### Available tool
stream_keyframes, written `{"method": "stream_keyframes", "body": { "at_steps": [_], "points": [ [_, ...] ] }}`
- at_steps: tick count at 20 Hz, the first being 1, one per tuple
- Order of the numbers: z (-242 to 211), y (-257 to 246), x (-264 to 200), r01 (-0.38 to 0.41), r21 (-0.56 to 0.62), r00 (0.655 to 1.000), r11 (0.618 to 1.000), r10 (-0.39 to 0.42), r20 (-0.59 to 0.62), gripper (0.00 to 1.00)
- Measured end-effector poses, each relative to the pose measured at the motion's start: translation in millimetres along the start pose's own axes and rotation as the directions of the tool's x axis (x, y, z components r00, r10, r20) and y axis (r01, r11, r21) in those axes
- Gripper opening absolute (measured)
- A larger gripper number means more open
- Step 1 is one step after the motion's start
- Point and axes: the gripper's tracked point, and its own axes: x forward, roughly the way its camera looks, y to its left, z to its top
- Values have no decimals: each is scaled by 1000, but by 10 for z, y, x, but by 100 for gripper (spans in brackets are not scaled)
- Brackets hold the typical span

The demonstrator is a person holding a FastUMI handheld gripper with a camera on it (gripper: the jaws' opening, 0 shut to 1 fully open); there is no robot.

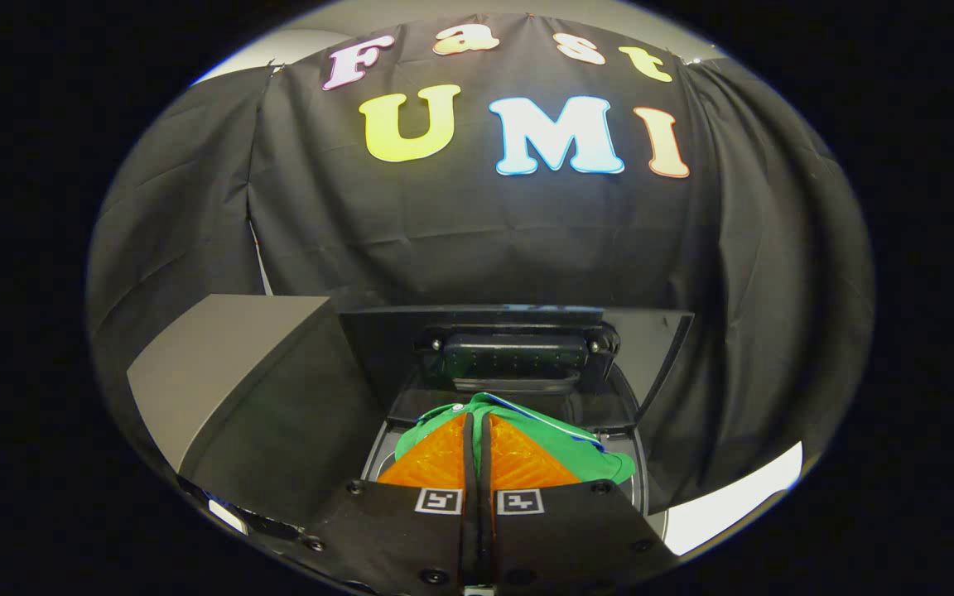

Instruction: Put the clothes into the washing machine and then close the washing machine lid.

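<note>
A green garment (585, 457) with a thin white stripe bunches around my fingertips, over the mouth of the top-loading washing machine (619, 412). My gripper (477, 420) is shut, its two fingers pressed together with the cloth pinched at their tips and spilling out to both sides. The machine's dark lid (518, 329) stands raised just beyond the garment, hinged at the back. The drum below is hidden by the cloth and my fingers.
A grey box-like block (228, 372) stands beside the machine, close to the opening on the left. The black cloth wall (485, 240) hangs right behind the lid. A strip of pale floor (734, 501) shows to the right.
</note>
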Motion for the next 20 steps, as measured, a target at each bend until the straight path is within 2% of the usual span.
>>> {"method": "stream_keyframes", "body": {
  "at_steps": [11,20],
  "points": [
    [-727,-87,392,59,55,991,997,-52,-120,1],
    [-1331,-277,841,131,114,961,985,-98,-258,1]
  ]
}}
